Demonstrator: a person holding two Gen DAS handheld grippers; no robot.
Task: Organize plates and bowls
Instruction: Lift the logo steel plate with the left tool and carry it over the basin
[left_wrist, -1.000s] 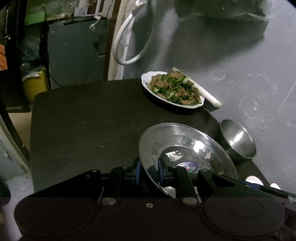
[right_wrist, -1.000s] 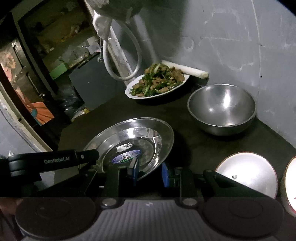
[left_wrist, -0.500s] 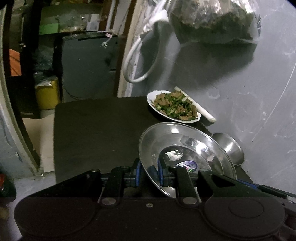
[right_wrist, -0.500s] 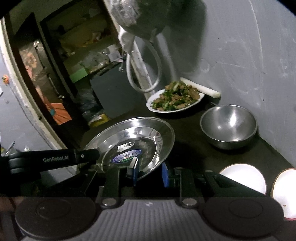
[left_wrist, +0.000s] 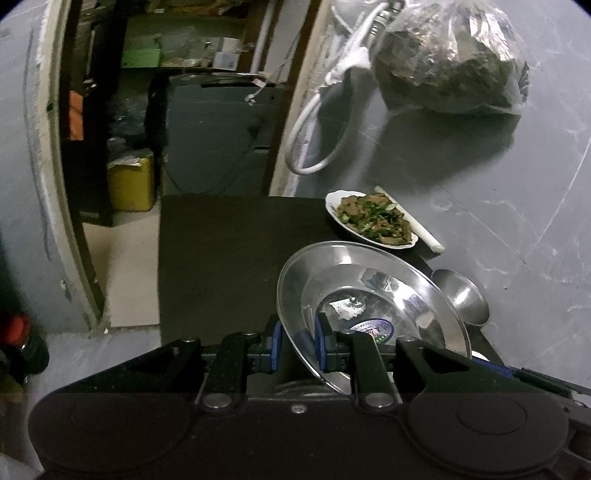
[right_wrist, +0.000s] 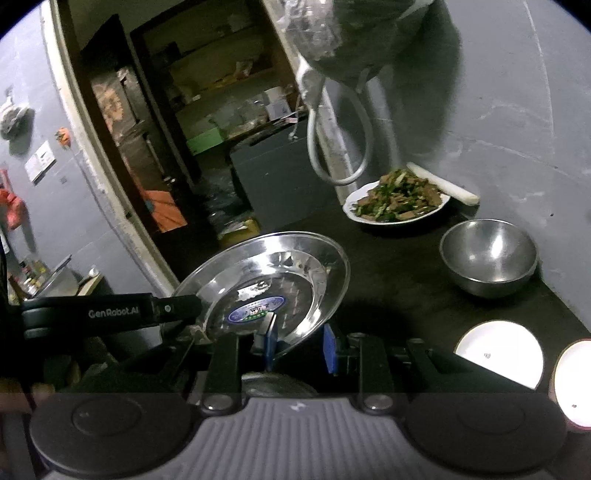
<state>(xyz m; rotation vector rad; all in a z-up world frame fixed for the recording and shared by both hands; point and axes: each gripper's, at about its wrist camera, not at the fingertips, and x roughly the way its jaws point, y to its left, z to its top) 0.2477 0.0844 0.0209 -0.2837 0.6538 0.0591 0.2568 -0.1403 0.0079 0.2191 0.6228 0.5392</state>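
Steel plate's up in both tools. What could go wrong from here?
1. Both the left tool and right tool pinch only the rim of the steel plate; it is tilted and might slip or twist.
2. Lowering it, it may clip the steel bowl or the plate of food.

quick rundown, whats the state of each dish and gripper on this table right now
steel plate: lifted off the table, tilted, empty, sticker inside
left gripper: shut on the steel plate's rim
right gripper: around the steel plate's near rim, grip unclear
steel bowl: upright on the table, empty
white plate of stir-fry: on the table near the wall, full
two white dishes: on the table at right, empty
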